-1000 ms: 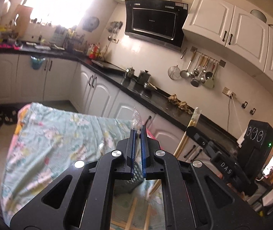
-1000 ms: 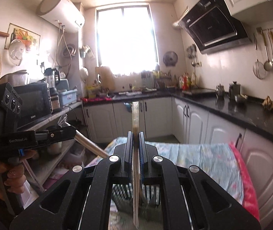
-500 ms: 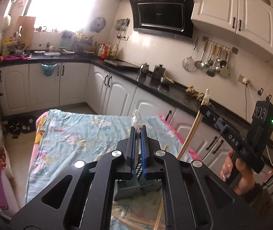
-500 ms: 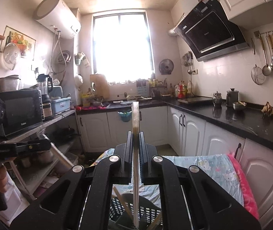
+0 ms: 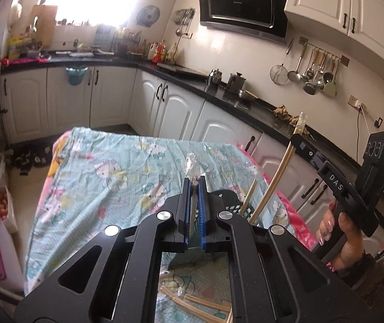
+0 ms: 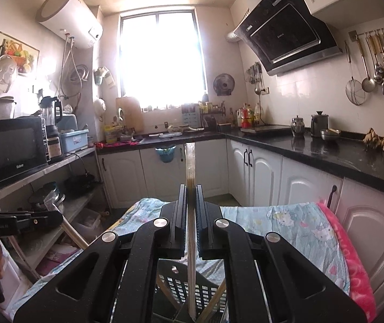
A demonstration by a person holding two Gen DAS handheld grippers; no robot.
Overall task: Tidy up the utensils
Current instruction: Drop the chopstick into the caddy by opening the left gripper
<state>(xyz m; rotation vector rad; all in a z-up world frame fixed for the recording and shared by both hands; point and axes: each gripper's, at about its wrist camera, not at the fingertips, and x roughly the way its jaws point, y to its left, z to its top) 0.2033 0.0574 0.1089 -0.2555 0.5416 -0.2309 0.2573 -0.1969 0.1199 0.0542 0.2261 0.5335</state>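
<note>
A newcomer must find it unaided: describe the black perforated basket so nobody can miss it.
Find the table under the pale blue cartoon-print cloth in the middle of the kitchen. At its near end stands the black basket, with slotted walls. Unlike the loose chopsticks lying flat on the cloth, it holds chopsticks upright.

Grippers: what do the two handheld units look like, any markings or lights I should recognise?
Both are matte black with silver pivot bolts. The left gripper has blue finger pads; the right gripper has black ones. Seen from the left wrist, the right unit reads "DAS" and its boxy camera head shows a green light.
</note>
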